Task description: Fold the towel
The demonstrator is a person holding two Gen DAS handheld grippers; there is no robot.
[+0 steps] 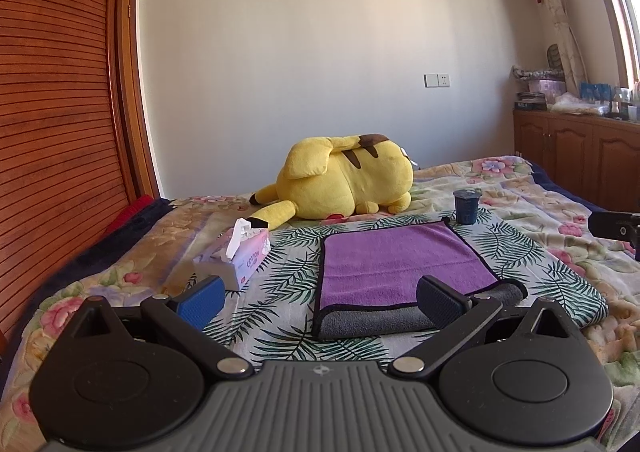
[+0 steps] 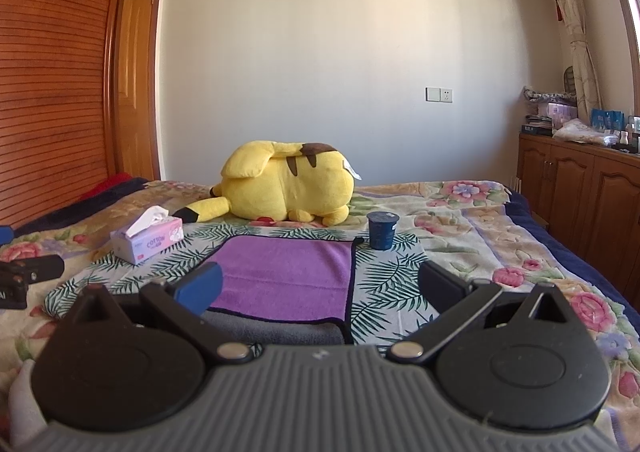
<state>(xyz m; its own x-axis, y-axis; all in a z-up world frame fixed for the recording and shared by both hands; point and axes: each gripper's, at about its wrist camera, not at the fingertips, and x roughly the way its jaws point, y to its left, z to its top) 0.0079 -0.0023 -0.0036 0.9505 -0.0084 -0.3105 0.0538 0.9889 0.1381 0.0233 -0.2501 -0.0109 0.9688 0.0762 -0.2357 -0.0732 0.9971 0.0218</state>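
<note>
My left tool [image 1: 320, 294] is spread wide, holding nothing, above the near edge of the towel [image 1: 396, 262]. My right tool [image 2: 320, 288] likewise wide, empty. Towel lies flat on the bed [image 1: 560, 211], purple over grey.

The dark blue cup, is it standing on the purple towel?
No, the dark blue cup stands upright on the leaf-patterned cloth, just beyond the purple towel at its far right corner.
</note>
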